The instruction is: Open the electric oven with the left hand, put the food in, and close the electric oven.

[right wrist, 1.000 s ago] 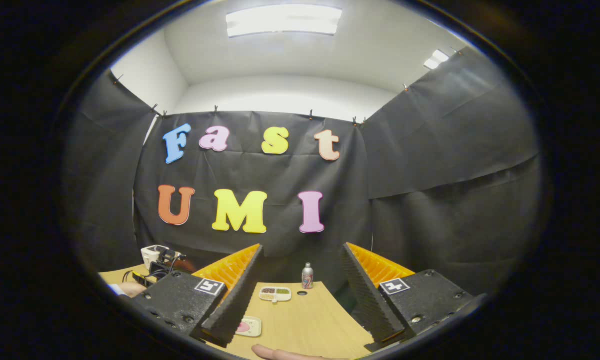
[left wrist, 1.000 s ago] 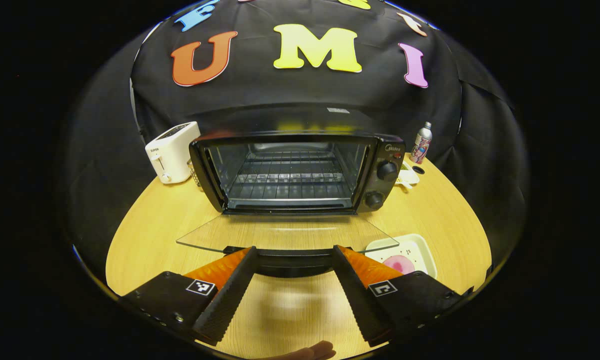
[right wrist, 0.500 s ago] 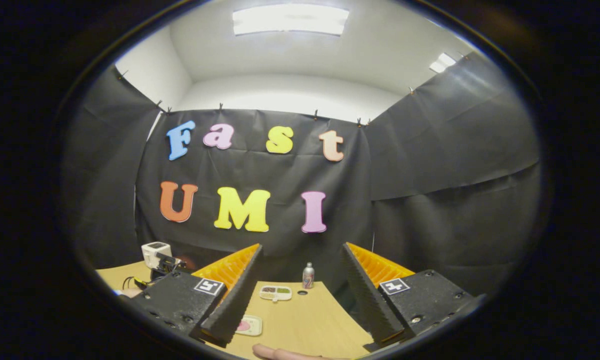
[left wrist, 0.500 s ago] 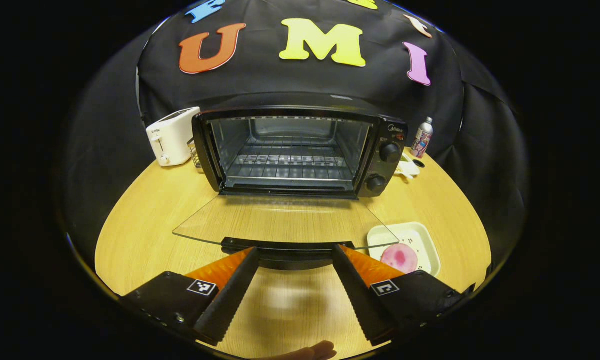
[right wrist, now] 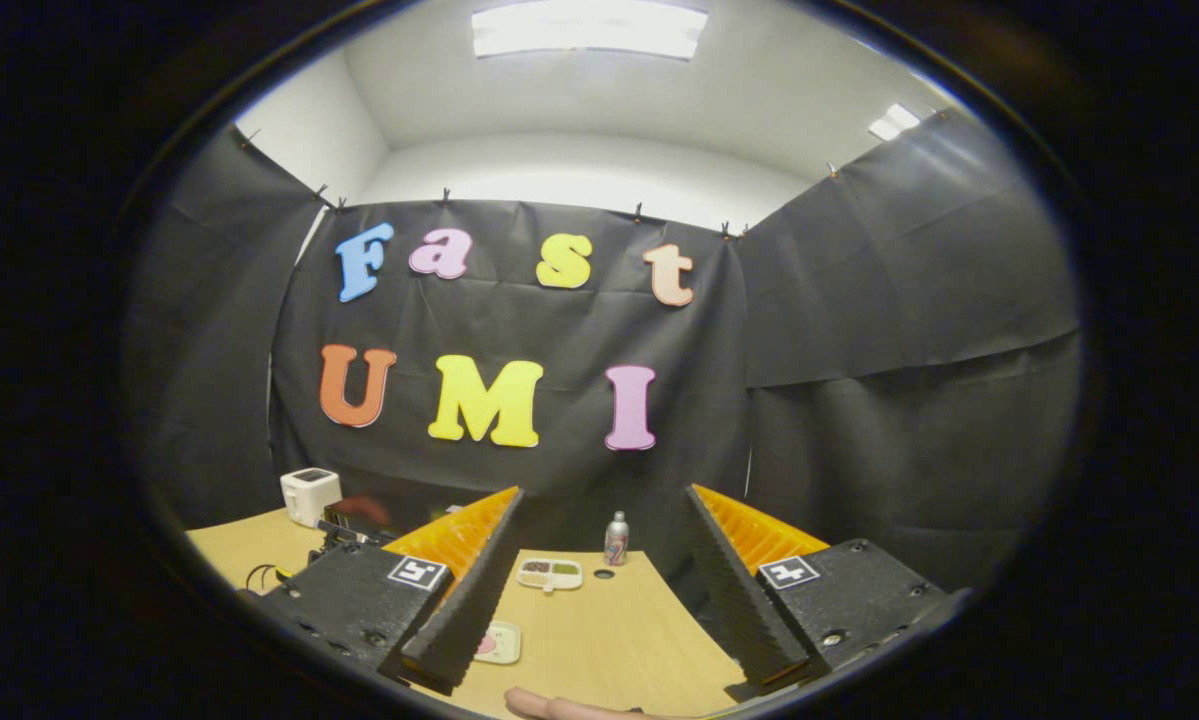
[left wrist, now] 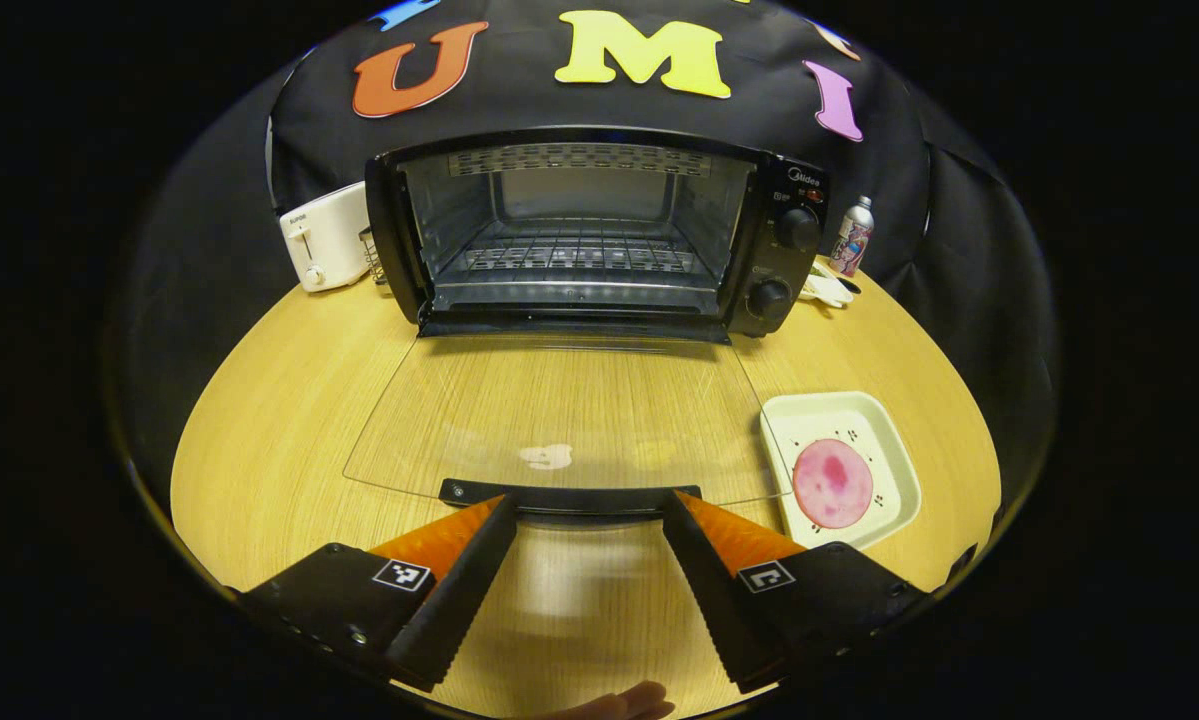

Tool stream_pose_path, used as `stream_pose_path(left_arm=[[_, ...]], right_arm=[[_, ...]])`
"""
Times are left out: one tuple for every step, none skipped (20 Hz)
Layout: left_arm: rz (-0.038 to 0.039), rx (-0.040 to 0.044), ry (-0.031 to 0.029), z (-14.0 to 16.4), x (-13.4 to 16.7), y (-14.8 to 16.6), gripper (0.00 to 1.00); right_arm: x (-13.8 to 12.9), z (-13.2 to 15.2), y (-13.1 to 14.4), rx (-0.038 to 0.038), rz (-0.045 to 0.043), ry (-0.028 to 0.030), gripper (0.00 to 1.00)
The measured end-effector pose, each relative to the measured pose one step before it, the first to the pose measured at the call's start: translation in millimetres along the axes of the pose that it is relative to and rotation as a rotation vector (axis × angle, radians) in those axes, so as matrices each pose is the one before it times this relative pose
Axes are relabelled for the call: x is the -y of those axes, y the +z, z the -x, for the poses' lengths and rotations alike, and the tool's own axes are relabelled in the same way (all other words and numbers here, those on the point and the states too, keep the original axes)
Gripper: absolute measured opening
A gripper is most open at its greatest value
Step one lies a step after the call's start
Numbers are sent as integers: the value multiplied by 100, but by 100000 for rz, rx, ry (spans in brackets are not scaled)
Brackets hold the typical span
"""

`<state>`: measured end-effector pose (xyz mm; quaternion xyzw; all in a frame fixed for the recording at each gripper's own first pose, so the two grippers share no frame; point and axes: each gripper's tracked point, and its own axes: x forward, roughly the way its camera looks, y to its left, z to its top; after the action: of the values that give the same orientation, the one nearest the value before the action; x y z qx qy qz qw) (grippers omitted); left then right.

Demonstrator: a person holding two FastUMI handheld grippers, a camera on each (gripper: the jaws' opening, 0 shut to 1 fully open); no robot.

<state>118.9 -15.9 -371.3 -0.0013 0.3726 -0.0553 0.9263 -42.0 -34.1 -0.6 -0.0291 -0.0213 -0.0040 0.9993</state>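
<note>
in the left gripper view we see the oven [left wrist: 599, 235] standing on the wooden table [left wrist: 279, 400], at the far side by the black wall. its glass door [left wrist: 559, 410] is swung all the way down and lies flat over the table, so we can look right in at the wire rack [left wrist: 574, 258]. the dark handle [left wrist: 571, 495] runs along the near edge of the door. our left gripper [left wrist: 584, 510] sits just at that handle, one finger at each end of it. the fingers are spread wide — we cannot tell if they touch the handle, and they do not squeeze it.

the food [left wrist: 832, 483] is a round pink slice. it lies on a small white tray [left wrist: 894, 455] on the table, just to the right of the open door, and not in the oven.

a white toaster [left wrist: 321, 235] stands left of the oven. a little bottle [left wrist: 852, 236] stands to the right of it, near the two black knobs [left wrist: 784, 260].

in the right gripper view our right gripper [right wrist: 599, 555] is held up high and looks at the black wall. its fingers are wide apart with nothing between them. far below them we see the table, the bottle [right wrist: 616, 538] and a small dish [right wrist: 549, 573] — and the tray with the pink food [right wrist: 499, 643] peeks out by the left finger. a fingertip [right wrist: 549, 706] shows at the very bottom.
</note>
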Motion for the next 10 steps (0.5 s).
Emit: stream_pose_path(left_arm=[[3, -536, -9, -206, -86, -121, 96], [578, 76, -65, 141, -49, 130, 96], [366, 9, -45, -16, -112, 33, 100], [102, 1082, 68, 150, 0, 212, 96], [-361, 2375, 51, 110, -118, 452, 96], [-418, 2944, 838, 379, -230, 626, 96], [-175, 3027, 1185, 460, -295, 784, 95], [285, 2818, 76, 736, -203, 908, 95], [892, 3171, -730, 1111, 110, 939, 95], [330, 4520, -165, 1147, 27, 1501, 94]], right_arm=[[-71, -119, -118, -255, -107, 81, 96], [-56, -94, -172, -502, -37, 258, 96], [-191, -97, -159, -674, -146, 550, 96], [-104, -189, -365, -1018, -108, 677, 96], [-93, -306, -337, -1362, 23, 651, 96], [-111, -573, -615, -1802, 445, 532, 96], [8, -616, -699, -2343, 1031, 247, 96], [-39, -907, -714, -2348, 1498, -40, 96], [-177, -1050, -574, -2277, 1908, 1, 96], [-223, -1177, -781, -2429, 1767, 222, 96]])
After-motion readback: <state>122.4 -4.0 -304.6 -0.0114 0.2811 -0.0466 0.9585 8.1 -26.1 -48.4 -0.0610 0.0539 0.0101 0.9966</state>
